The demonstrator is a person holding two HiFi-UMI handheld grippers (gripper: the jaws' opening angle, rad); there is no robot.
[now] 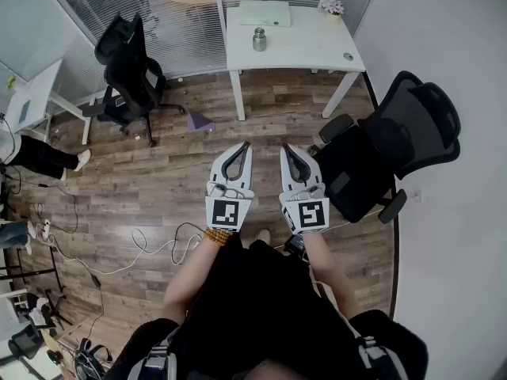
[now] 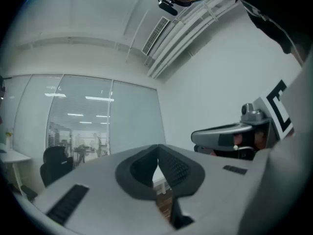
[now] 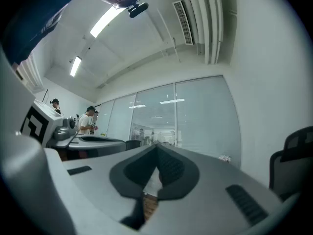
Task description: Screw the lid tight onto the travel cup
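Observation:
The metal travel cup (image 1: 259,39) stands upright on the white table (image 1: 305,50) far ahead of me. A small dark round thing (image 1: 348,56), maybe the lid, lies near the table's right edge. Both grippers hang side by side over the wooden floor, well short of the table. My left gripper (image 1: 246,146) is shut with nothing in it, and its tips (image 2: 157,150) meet in its own view. My right gripper (image 1: 286,147) is also shut and empty, its tips (image 3: 156,149) touching. Each gripper view shows the other gripper beside it, the right (image 2: 230,137) and the left (image 3: 73,137).
A white box (image 1: 264,13) and a small flower pot (image 1: 331,7) sit at the back of the table. One black office chair (image 1: 131,74) stands at the left, another (image 1: 388,153) close on my right. Cables (image 1: 142,252) trail over the floor at the left.

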